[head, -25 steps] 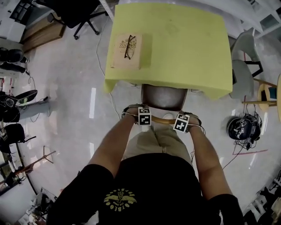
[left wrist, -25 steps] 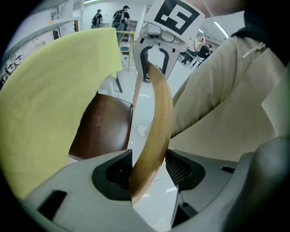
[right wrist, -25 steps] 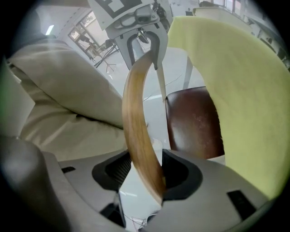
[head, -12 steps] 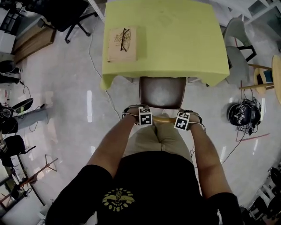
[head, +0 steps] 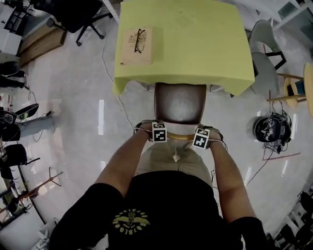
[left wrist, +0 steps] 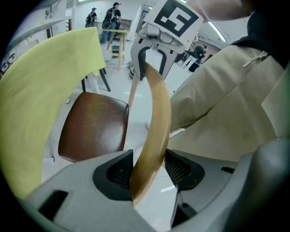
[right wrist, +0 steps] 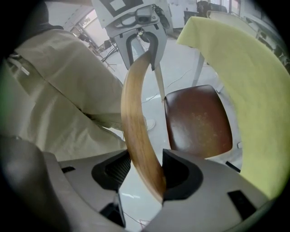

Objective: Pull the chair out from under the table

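A chair with a brown seat (head: pixel 180 102) and a curved wooden backrest (head: pixel 179 137) stands at the near edge of the yellow-covered table (head: pixel 190 39), its seat mostly out from under the cloth. My left gripper (head: pixel 157 134) is shut on the backrest's left end, my right gripper (head: pixel 201 138) on its right end. In the left gripper view the backrest (left wrist: pixel 156 113) runs between the pads of the left gripper (left wrist: pixel 148 170), with the seat (left wrist: pixel 93 127) to its left. The right gripper view has the backrest (right wrist: pixel 136 118) inside the right gripper (right wrist: pixel 144 174).
A wooden board with glasses (head: pixel 136 45) lies on the table's left side. A grey chair (head: pixel 266 63) and a stool (head: pixel 296 93) stand to the right, a headset (head: pixel 271 131) with cables lies on the floor. An office chair (head: pixel 73 14) is at top left. My legs are right behind the backrest.
The chair has slid out from under the table toward me with both grippers on its backrest. More of the brown seat shows now.
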The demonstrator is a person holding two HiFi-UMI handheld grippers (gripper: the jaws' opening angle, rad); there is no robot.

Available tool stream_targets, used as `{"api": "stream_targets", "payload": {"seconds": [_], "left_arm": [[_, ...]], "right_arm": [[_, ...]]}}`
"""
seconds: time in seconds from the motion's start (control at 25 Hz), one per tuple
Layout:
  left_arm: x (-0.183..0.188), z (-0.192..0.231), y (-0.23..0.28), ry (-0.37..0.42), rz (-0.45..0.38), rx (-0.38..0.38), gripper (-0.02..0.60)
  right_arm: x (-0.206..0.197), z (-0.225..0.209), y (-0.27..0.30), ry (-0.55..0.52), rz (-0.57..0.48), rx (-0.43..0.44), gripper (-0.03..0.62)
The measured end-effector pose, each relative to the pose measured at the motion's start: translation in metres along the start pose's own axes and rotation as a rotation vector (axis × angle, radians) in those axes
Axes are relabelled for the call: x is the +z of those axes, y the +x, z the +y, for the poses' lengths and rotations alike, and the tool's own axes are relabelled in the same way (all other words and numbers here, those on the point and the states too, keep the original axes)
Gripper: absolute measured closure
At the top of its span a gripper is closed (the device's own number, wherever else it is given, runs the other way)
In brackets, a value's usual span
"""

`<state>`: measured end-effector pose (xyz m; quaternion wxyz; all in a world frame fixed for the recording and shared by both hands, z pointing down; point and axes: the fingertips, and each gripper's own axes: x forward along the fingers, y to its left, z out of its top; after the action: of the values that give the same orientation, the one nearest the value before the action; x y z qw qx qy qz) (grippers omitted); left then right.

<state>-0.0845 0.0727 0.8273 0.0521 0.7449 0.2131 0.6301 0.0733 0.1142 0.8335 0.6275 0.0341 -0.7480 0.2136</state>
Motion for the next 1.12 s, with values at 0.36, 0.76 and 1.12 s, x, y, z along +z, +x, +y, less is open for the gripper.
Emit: {"api": "stream_targets", "payload": {"seconds": [0.36, 0.76, 1.12], "left_arm": [[0.011, -0.026, 0.012, -0.076, 0.02, 0.021, 0.367], [0.027, -0.073, 0.036, -0.128, 0.003, 0.046, 0.367], [0.04, -0.103, 0.049, -0.161, -0.033, 0.065, 0.367]], "right_arm": [[-0.014, 0.015, 0.003, -0.054, 0.026, 0.006, 0.39], [-0.039, 0.054, 0.011, -0.098, 0.033, 0.009, 0.388], [-0.054, 0.078, 0.015, -0.108, 0.008, -0.012, 0.381]]}}
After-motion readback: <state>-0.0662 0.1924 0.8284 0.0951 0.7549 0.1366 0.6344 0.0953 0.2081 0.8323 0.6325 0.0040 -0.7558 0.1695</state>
